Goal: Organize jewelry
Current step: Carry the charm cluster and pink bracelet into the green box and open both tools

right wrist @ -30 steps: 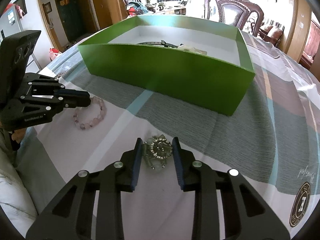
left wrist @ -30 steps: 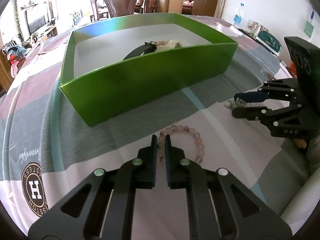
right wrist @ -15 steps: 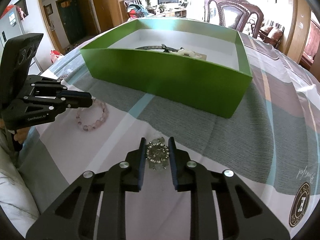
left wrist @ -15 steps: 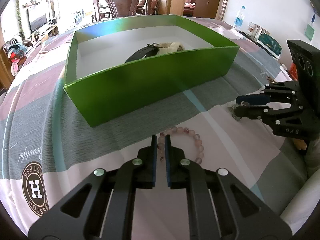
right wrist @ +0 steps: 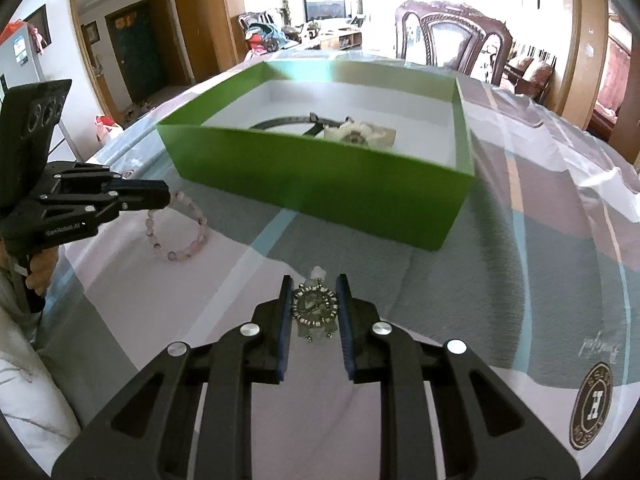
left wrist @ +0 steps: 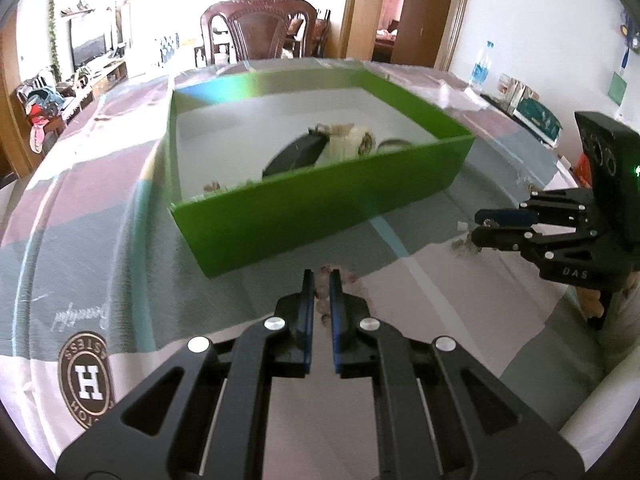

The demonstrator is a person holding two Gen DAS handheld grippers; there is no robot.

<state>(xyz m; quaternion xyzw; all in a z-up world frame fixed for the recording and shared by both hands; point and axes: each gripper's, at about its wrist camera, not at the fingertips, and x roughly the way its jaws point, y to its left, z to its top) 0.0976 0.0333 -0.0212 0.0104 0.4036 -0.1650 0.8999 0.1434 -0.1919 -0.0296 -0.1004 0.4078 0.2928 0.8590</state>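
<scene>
A green box [left wrist: 320,208] with a white floor stands on the table; it also shows in the right wrist view [right wrist: 320,176]. Inside lie a black strap [left wrist: 296,152] and a pale jewelry piece [left wrist: 352,140]. My left gripper [left wrist: 321,276] is shut on a pink bead bracelet [right wrist: 180,236] and holds it off the cloth, hanging from the fingertips. My right gripper [right wrist: 313,280] is shut on a round silver brooch [right wrist: 314,306], lifted above the cloth. The right gripper also shows in the left wrist view [left wrist: 480,224].
A striped tablecloth [left wrist: 100,240] with a round H logo [left wrist: 84,380] covers the table. A carved wooden chair [left wrist: 260,32] stands behind the box. A water bottle [left wrist: 478,68] and boxes sit at the far right.
Both grippers have risen from the cloth toward the box. The left one lifted the bead bracelet; the right one closed on the brooch and lifted it.
</scene>
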